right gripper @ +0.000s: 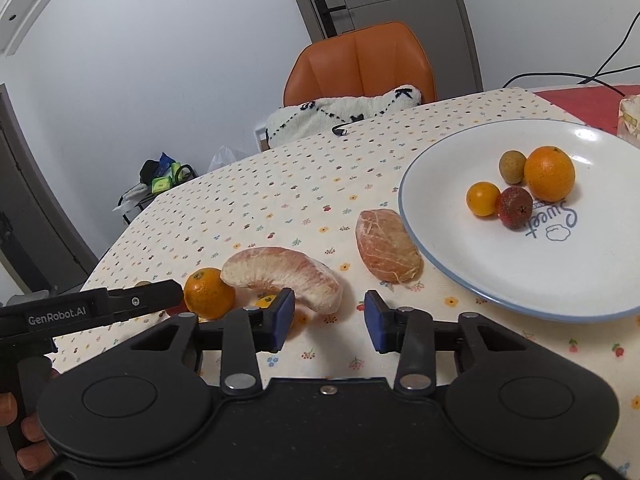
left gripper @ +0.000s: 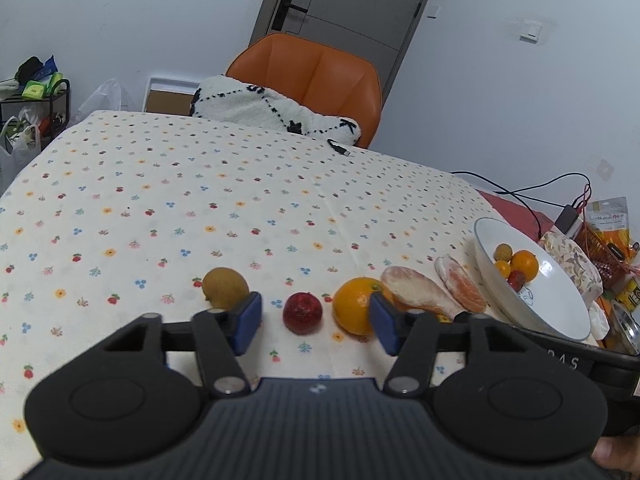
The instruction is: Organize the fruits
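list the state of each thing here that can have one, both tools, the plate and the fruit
left tool: open, empty, lined up on the red fruit
right tool: open, empty, near the curved pomelo segment
plate: holds four fruits
large orange: on the plate
loose orange: on the tablecloth
kiwi: on the tablecloth
second pomelo segment: peeled, beside the plate
door: closed

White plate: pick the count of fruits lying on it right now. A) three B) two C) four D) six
C: the white plate holds four fruits: a large orange, a small orange, a dark red fruit and a brownish-green one; the peeled segments lie off it on the cloth.
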`<state>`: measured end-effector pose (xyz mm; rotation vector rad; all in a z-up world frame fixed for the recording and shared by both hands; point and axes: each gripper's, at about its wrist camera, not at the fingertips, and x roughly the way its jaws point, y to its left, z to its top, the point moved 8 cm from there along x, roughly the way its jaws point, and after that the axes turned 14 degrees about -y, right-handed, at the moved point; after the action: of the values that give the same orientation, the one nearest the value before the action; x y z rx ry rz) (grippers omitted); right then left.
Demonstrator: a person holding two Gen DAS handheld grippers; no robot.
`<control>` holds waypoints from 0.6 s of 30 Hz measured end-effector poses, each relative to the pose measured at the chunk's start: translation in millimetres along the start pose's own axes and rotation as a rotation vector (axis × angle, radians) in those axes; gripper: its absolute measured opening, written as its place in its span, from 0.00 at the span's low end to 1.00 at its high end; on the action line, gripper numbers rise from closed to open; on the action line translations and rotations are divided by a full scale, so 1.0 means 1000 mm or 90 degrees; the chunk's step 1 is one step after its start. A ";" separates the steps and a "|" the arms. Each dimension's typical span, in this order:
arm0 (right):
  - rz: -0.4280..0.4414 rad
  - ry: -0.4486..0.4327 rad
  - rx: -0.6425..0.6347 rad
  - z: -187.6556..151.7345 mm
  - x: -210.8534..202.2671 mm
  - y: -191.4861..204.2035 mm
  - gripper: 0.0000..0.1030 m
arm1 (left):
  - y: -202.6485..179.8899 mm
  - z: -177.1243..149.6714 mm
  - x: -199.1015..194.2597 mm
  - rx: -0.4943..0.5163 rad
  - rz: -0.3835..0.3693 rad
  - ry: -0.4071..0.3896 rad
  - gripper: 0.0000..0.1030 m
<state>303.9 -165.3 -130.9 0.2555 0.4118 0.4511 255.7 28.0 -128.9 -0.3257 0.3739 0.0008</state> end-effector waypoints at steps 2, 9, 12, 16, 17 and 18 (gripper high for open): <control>0.000 0.001 -0.002 0.000 0.001 0.000 0.34 | 0.003 -0.001 0.001 -0.003 0.000 0.005 0.40; 0.014 0.005 0.008 -0.001 0.003 0.002 0.21 | 0.008 -0.003 0.003 -0.009 0.008 0.004 0.38; 0.018 0.006 0.015 -0.002 -0.001 0.001 0.19 | 0.009 -0.006 0.005 -0.010 0.007 0.008 0.31; 0.019 0.009 0.020 -0.005 -0.011 0.001 0.15 | 0.008 -0.006 0.006 -0.006 0.009 0.001 0.30; 0.018 0.011 0.021 -0.006 -0.014 0.001 0.14 | 0.008 -0.007 0.006 -0.003 0.009 0.001 0.30; 0.018 0.013 0.023 -0.007 -0.018 0.001 0.14 | 0.007 -0.007 0.007 0.000 0.011 0.000 0.30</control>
<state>285.8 -171.9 -130.7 0.2920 0.4373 0.4751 259.3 32.5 -139.7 -0.3219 0.3763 0.0170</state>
